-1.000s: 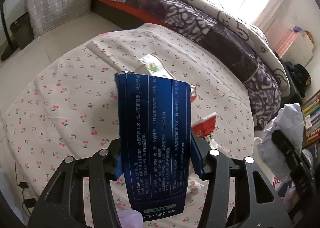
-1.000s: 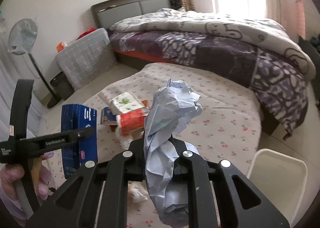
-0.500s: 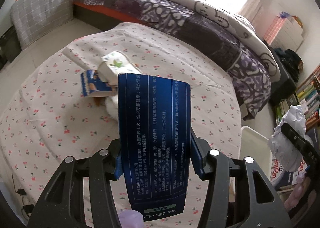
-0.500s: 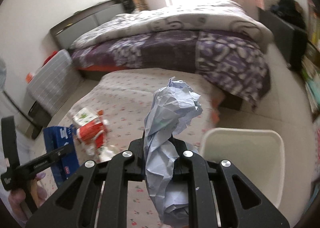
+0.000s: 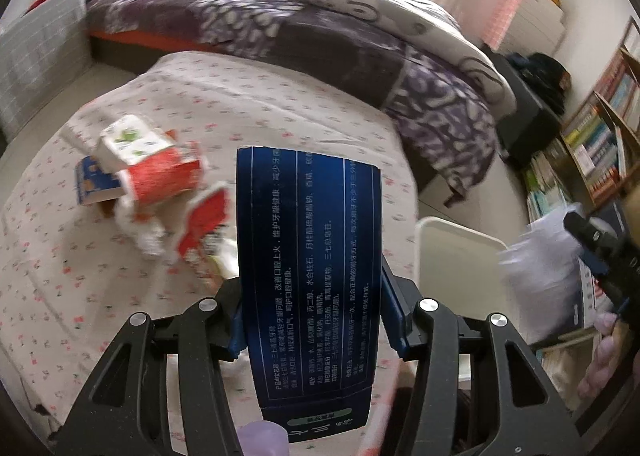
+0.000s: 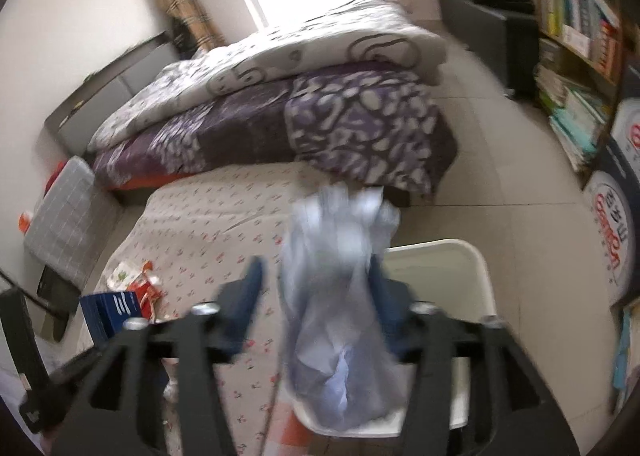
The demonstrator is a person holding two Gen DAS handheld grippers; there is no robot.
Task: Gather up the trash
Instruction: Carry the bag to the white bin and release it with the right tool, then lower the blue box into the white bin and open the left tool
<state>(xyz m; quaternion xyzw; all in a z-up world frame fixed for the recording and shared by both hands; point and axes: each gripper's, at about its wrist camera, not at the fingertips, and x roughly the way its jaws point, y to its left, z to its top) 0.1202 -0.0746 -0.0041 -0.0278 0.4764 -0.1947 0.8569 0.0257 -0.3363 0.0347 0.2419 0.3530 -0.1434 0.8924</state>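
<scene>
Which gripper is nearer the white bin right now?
Right. The right gripper, jaws just opened around the crumpled paper, is over the white bin. The left gripper, shut on the blue box, is beside the bin, over the floral cloth.

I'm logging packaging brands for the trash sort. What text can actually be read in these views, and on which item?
"改善口腔上火" and "维护牙龈健康": white print on the blue box in the left gripper.
"Comfort", partly cut off: round logo on the dark package by the bookshelf.
Red carton, tissue pack, book spines: too blurred to read.
</scene>
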